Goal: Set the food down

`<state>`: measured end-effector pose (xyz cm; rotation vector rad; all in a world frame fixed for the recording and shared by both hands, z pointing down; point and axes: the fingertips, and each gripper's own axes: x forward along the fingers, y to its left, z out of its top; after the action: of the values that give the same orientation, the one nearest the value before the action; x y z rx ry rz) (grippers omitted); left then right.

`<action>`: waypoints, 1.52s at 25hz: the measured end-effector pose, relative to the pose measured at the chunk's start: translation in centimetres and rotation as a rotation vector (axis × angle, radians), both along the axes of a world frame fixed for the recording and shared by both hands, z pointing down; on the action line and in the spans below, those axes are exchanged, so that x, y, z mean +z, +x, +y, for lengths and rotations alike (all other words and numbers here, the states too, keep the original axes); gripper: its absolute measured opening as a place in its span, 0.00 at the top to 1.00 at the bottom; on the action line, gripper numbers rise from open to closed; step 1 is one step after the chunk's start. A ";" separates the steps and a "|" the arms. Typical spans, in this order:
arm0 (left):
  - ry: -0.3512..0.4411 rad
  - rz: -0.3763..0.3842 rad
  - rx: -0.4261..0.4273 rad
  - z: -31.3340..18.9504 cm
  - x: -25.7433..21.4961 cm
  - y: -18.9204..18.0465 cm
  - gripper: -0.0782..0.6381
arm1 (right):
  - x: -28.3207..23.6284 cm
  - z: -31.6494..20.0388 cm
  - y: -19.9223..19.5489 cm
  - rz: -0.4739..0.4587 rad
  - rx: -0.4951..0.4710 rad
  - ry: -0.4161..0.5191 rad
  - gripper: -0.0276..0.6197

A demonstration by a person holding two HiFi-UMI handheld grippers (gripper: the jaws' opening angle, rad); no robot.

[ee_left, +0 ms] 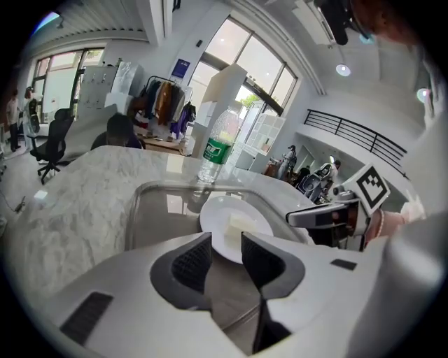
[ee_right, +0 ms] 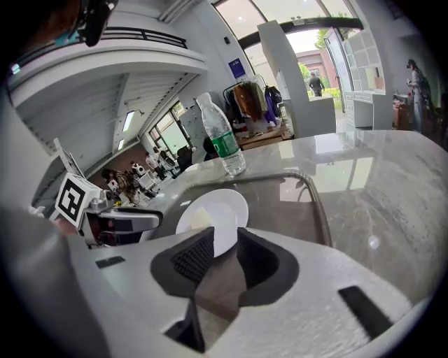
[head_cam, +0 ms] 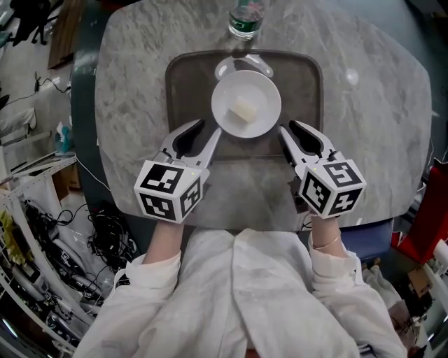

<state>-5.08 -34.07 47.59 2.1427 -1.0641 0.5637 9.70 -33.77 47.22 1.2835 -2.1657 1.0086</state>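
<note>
White plate of food lies between left gripper and right gripper fingers.

The tray lies bare on the plate's near side; a bottle blocks its far side; left claw and right claw flank it.

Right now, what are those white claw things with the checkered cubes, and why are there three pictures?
They are two grabbing tools that a person holds, one in each hand. The head view comes from a camera on the person's head, looking down. The other two views come from small cameras riding on each tool, looking along its jaws. On the marble table is a grey tray with a white plate, which has a pale block of food on it. A water bottle stands behind. The left gripper and right gripper are open and hold nothing.
</note>
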 end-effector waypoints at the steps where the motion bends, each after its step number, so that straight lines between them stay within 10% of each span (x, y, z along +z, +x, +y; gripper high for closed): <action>1: 0.021 0.014 0.001 0.2 -0.6 0.1 0.70 | -0.5 0.5 -0.1 -0.006 0.002 0.012 0.82; 21: 0.392 0.222 0.150 10.6 -15.3 1.2 0.83 | -16.7 12.6 -3.0 -0.059 0.000 0.421 0.95; 38: 0.447 0.216 0.171 17.4 -19.1 2.3 0.85 | -20.2 17.8 -6.1 -0.045 -0.131 0.518 0.95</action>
<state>-2.81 -16.69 28.53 2.6315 -0.9571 0.1688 3.55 -15.96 27.00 1.3108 -2.6113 0.4367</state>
